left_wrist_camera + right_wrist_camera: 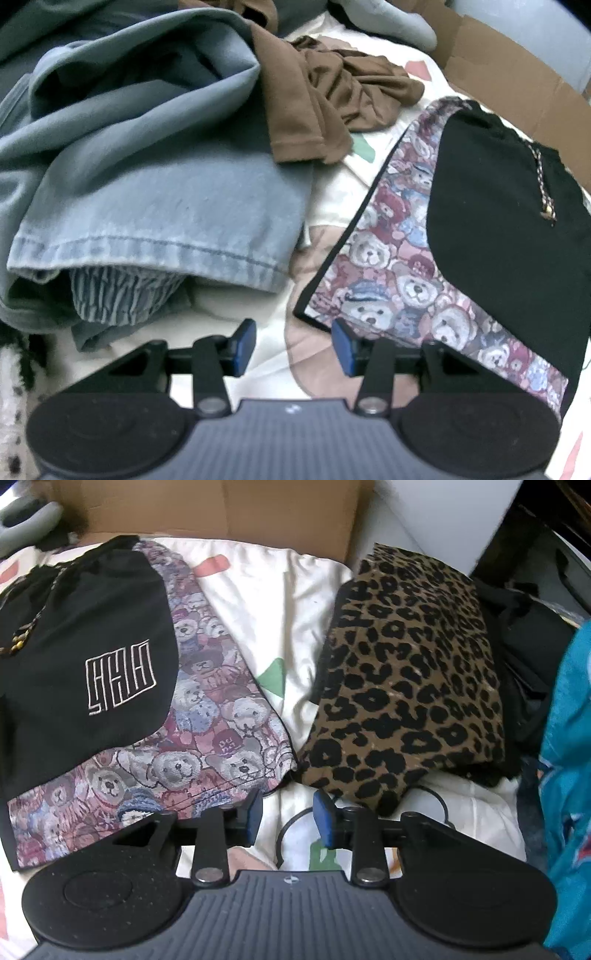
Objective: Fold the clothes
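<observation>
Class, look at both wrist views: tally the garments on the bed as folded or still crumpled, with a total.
Folded: 2 – bear-print shorts, leopard-print garment
Crumpled: 3 – blue jeans, brown top, striped garment
Total: 5
Items at the frame edges are too unclear to count.

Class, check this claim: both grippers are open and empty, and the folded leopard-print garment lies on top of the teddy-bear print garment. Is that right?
Not quite. The leopard-print garment lies beside the teddy-bear print garment, to its right, not on top of it; the bedsheet shows between them. The right wrist view shows this. The rest holds: the left gripper and right gripper are both open and empty.
</observation>
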The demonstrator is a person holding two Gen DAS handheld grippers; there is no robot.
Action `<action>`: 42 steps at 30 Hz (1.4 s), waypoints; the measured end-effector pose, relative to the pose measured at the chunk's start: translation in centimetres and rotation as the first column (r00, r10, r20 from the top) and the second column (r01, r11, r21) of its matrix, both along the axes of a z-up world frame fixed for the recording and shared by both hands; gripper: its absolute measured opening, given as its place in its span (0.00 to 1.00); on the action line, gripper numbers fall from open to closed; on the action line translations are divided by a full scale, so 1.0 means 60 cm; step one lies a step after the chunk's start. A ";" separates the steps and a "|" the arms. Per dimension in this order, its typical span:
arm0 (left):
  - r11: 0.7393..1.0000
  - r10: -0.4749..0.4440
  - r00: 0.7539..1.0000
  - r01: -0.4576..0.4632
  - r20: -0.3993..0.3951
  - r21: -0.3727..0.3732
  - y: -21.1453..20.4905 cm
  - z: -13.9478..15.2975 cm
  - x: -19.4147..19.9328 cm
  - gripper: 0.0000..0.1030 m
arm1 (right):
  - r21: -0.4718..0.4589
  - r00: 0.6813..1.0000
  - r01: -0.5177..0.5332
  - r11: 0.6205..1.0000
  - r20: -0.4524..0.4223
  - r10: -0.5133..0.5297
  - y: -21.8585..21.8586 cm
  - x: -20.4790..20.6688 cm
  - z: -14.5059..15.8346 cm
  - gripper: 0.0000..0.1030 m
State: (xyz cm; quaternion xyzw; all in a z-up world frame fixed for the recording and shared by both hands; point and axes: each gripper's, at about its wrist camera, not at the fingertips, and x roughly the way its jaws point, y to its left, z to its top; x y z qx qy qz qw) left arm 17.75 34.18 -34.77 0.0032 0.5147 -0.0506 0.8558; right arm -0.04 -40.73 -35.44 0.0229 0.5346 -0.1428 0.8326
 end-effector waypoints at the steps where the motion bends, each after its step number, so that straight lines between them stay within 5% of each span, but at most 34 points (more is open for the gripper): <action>1: 1.000 0.006 1.000 -0.006 0.004 -0.010 0.003 -0.002 0.000 0.47 | 0.002 1.000 0.013 1.000 -0.002 -0.013 0.001 0.001 0.004 0.37; 10: 0.996 0.026 0.999 -0.023 0.036 -0.091 0.010 -0.042 0.016 0.42 | -0.042 0.999 -0.025 0.999 -0.041 0.024 0.034 0.007 0.038 0.40; 16: 0.991 0.012 0.999 -0.005 0.051 -0.130 0.013 -0.061 0.013 0.29 | -0.054 0.998 -0.052 0.997 -0.048 0.050 0.046 0.023 0.055 0.40; 18: 0.990 0.007 0.999 0.001 0.054 -0.142 0.015 -0.065 0.014 0.10 | -0.057 0.998 -0.057 0.997 -0.045 0.055 0.051 0.029 0.059 0.40; 21: 0.989 0.002 0.998 0.008 0.065 -0.149 0.017 -0.060 0.015 0.07 | -0.063 0.996 -0.080 0.995 -0.044 0.078 0.064 0.035 0.062 0.40; 26: 0.983 -0.005 0.997 0.018 0.073 -0.180 0.027 -0.049 0.014 0.08 | -0.061 0.992 -0.118 0.991 -0.057 0.115 0.083 0.036 0.057 0.40; 32: 0.981 -0.055 0.997 0.065 0.059 -0.180 0.027 -0.062 0.024 0.34 | -0.054 0.989 -0.131 0.990 -0.070 0.127 0.092 0.035 0.049 0.40; 37: 0.975 -0.095 0.994 0.105 0.058 -0.196 0.025 -0.069 0.032 0.35 | -0.040 0.992 -0.116 0.992 -0.058 0.114 0.088 0.033 0.047 0.40; 38: 0.974 -0.098 0.994 0.106 0.053 -0.199 0.025 -0.069 0.033 0.33 | -0.038 0.993 -0.111 0.993 -0.055 0.109 0.087 0.033 0.046 0.40; 40: 0.974 -0.105 0.994 0.110 0.035 -0.199 0.024 -0.070 0.032 0.11 | -0.029 0.993 -0.109 0.994 -0.042 0.108 0.087 0.031 0.047 0.40; 42: 0.975 -0.115 0.993 0.118 0.023 -0.190 0.022 -0.066 0.030 0.09 | -0.020 0.993 -0.113 0.993 -0.029 0.112 0.088 0.029 0.047 0.40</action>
